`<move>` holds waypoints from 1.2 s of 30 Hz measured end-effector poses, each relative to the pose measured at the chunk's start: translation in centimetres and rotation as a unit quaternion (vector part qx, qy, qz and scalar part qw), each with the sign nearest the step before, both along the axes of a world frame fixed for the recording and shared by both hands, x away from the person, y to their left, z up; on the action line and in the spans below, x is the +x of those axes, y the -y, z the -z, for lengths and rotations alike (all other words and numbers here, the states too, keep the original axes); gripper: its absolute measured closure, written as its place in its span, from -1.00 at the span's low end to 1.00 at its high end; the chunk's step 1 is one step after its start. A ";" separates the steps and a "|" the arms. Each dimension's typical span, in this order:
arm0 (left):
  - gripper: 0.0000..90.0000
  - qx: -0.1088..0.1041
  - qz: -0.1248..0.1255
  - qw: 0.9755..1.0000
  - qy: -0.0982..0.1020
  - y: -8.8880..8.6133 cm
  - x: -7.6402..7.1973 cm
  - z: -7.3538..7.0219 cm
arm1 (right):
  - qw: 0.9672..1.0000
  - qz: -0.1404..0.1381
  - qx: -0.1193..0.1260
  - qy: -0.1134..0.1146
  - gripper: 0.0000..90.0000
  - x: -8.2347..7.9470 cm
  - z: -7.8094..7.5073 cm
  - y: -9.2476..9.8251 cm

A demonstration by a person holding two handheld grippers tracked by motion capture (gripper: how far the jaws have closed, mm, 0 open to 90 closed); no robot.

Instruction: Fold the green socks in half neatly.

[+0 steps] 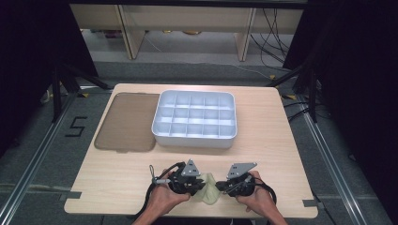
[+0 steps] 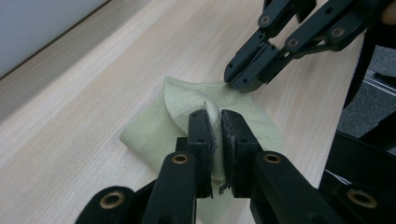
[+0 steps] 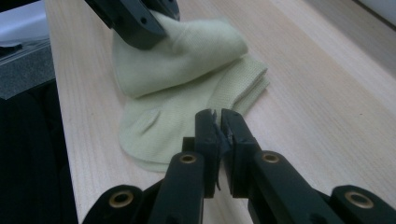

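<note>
Sock (image 2: 187, 107) fold pinched in left gripper (image 2: 214, 122) jaws; right gripper (image 3: 218, 122) jaws closed, holding nothing visible.

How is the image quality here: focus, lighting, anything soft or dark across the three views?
High view: even light on the table, black surroundings, the pale green sock small and soft. Left gripper view: sock weave fairly sharp, near tongs blurred. Right gripper view: sock soft, left edge dark.
</note>
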State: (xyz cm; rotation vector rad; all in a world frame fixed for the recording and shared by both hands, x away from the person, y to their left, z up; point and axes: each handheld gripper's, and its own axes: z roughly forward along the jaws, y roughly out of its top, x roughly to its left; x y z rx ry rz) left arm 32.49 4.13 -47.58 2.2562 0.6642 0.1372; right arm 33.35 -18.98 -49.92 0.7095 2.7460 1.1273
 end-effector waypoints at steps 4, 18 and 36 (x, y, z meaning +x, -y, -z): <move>0.83 0.006 0.007 1.000 0.003 0.1 0.2 0.1 | 1.000 0.009 -0.001 0.000 0.91 -0.1 -0.2 0.4; 0.80 0.010 0.008 1.000 0.000 1.0 0.3 0.5 | 1.000 0.005 -0.003 -0.004 0.93 1.1 0.2 -0.2; 0.55 -0.022 0.003 1.000 -0.002 1.6 0.5 0.5 | 0.999 0.030 0.034 0.001 0.89 2.1 -0.9 1.4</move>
